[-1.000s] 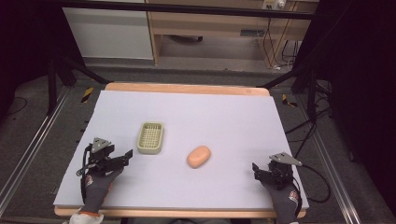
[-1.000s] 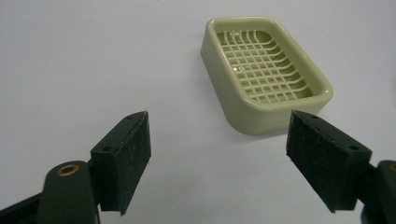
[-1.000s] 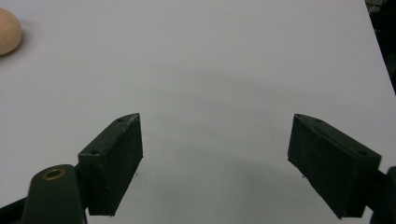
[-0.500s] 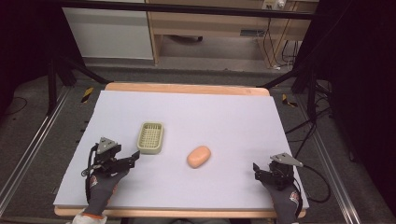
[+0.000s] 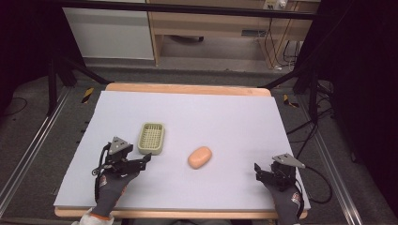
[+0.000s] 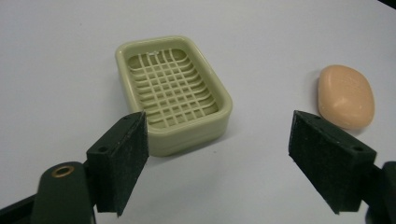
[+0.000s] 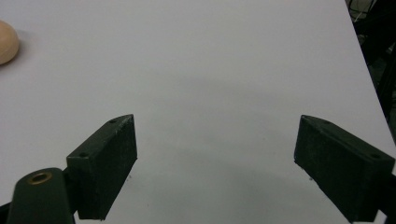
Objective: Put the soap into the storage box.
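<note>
A pale green soap dish (image 5: 152, 138) with a grid floor lies left of the table's middle, and a peach bar of soap (image 5: 200, 157) lies to its right. My left gripper (image 5: 143, 161) hovers just in front of the dish's near end. In the left gripper view the dish (image 6: 173, 93) sits just beyond the wide-apart pads (image 6: 122, 163) and the soap (image 6: 346, 95) lies at upper right. The left gripper (image 6: 219, 135) has just been opening, with nothing gripped. My right gripper (image 5: 265, 174) stands open at the front right over bare mat (image 7: 215, 135), with the soap (image 7: 7, 42) at the far left edge.
A pale lilac mat (image 5: 211, 112) covers the wooden table (image 5: 187, 88). Cables (image 5: 324, 178) trail off the right side. A wooden shelf unit (image 5: 211, 28) stands beyond the far edge, and metal rails (image 5: 28, 154) run along the floor at left.
My left gripper has moved forward and to the right, closer to the soap dish, and its jaws stand wider apart. The right gripper, the dish and the soap have stayed put.
</note>
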A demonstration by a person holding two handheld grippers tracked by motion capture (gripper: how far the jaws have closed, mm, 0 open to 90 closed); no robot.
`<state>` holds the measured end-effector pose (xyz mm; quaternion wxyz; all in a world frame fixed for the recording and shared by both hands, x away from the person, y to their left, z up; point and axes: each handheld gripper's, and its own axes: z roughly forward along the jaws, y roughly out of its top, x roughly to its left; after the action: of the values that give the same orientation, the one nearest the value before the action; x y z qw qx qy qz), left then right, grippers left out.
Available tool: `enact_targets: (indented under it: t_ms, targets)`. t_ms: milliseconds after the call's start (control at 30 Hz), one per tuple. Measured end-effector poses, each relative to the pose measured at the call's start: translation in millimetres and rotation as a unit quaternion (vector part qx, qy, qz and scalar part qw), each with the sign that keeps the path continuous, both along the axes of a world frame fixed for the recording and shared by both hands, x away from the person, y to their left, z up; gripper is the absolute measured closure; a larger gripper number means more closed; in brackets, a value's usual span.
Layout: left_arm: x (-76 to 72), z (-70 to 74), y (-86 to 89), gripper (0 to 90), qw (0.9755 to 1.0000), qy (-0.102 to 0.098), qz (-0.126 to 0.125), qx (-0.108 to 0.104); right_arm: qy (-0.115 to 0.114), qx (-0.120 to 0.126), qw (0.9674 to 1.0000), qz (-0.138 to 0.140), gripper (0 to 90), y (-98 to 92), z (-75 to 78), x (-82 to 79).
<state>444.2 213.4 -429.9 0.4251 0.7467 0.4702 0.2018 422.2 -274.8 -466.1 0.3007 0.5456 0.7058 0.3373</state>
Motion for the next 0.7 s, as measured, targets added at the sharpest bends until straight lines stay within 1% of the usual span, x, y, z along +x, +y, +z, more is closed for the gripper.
enact_targets:
  t_ms: [67, 167, 300, 333, 367, 400, 600, 700]
  targets:
    - [-0.6, 0.9, -3.8, 18.7, 1.0000, -0.001, -0.007, 0.000, 0.001, -0.001, 1.0000, -0.002, 13.1, 1.2, 0.2, -0.7]
    - [0.1, 2.4, -9.1, 18.7, 0.9998, 0.002, -0.021, 0.007, -0.003, -0.001, 1.0000, -0.003, 12.9, 1.1, 0.6, -0.8]
    - [0.8, 5.9, -14.7, 18.7, 0.9994, 0.000, -0.031, 0.013, -0.004, 0.004, 1.0000, 0.004, 11.3, 2.0, 0.3, -0.3]
    - [1.0, 7.6, -15.7, 18.7, 0.9993, -0.002, -0.035, 0.015, -0.002, 0.002, 1.0000, 0.004, 11.3, 3.0, 0.3, -0.6]
    - [1.2, 9.3, -17.2, 18.7, 0.9992, -0.003, -0.037, 0.012, -0.004, -0.002, 1.0000, 0.005, 11.3, 3.7, 0.2, -0.6]
    - [1.8, 12.1, -20.0, 18.7, 0.9989, -0.006, -0.043, 0.016, -0.004, -0.003, 1.0000, 0.004, 11.3, 3.8, 0.0, -0.3]
    - [1.3, 15.2, -26.2, 18.7, 0.9983, -0.006, -0.053, 0.022, -0.003, 0.006, 1.0000, 0.002, 10.9, 1.6, -0.2, 0.0]
    - [2.9, 16.8, -30.7, 18.6, 0.9979, -0.007, -0.059, 0.026, -0.002, 0.002, 1.0000, 0.003, 10.9, 2.5, -1.1, 0.5]
